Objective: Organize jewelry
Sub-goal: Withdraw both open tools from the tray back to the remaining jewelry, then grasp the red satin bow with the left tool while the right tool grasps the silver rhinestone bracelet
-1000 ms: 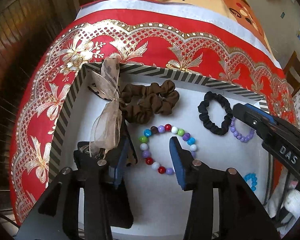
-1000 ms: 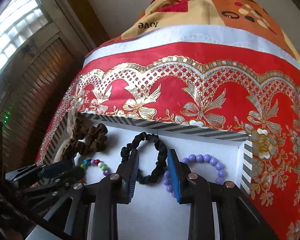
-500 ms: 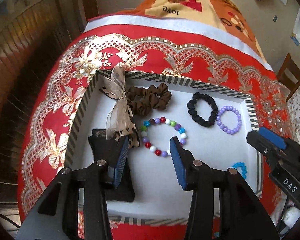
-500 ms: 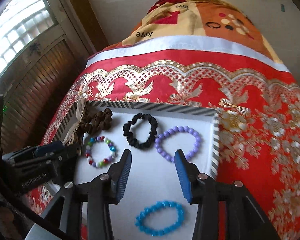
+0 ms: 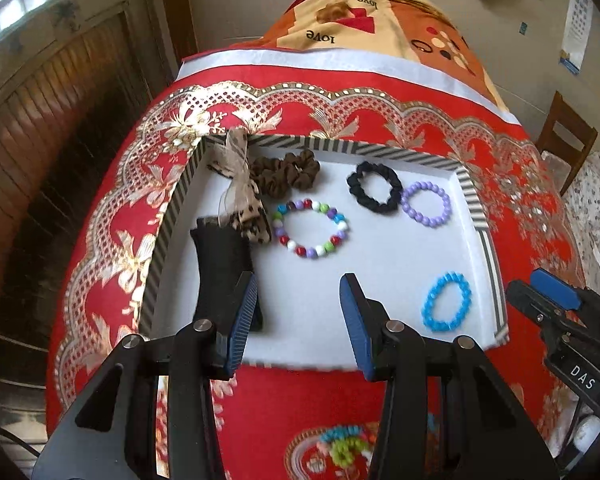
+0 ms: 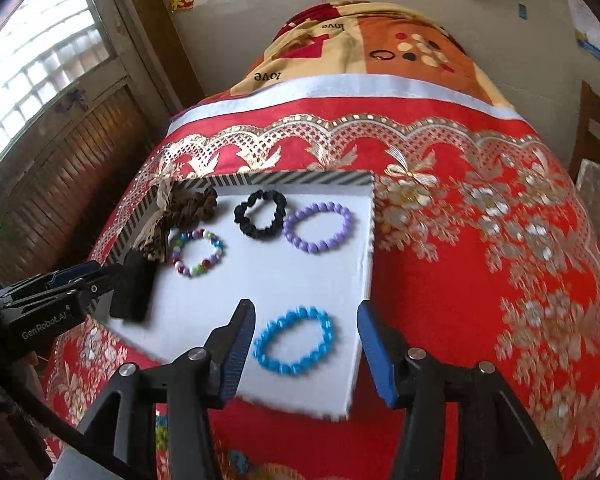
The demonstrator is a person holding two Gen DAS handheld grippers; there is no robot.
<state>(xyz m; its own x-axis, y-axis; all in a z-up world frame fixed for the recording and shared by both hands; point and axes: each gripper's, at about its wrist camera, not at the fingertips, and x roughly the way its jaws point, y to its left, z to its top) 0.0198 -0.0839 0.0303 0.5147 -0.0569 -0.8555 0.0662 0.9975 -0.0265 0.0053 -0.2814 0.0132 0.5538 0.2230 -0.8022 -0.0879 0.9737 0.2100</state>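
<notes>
Jewelry lies sorted in our white striped-rim tray point(image 5: 474, 200) on the red bedspread point(image 6: 480, 280): brown scrunchie point(image 5: 286, 172), black scrunchie point(image 5: 374, 192), purple bead bracelet point(image 6: 319, 227), multicolour bead bracelet point(image 5: 311, 227) and blue bracelet point(image 6: 294, 340). Our left tongs point(image 5: 298, 320) gape empty above the tray. Our right tongs point(image 6: 306, 350), jaws just widening, hover over the blue bracelet, holding nothing.

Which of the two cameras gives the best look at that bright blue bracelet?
The right wrist view: the blue bracelet lies large, slightly blurred, near the middle of the picture. In the left wrist view it is sharper but smaller, off right.
</notes>
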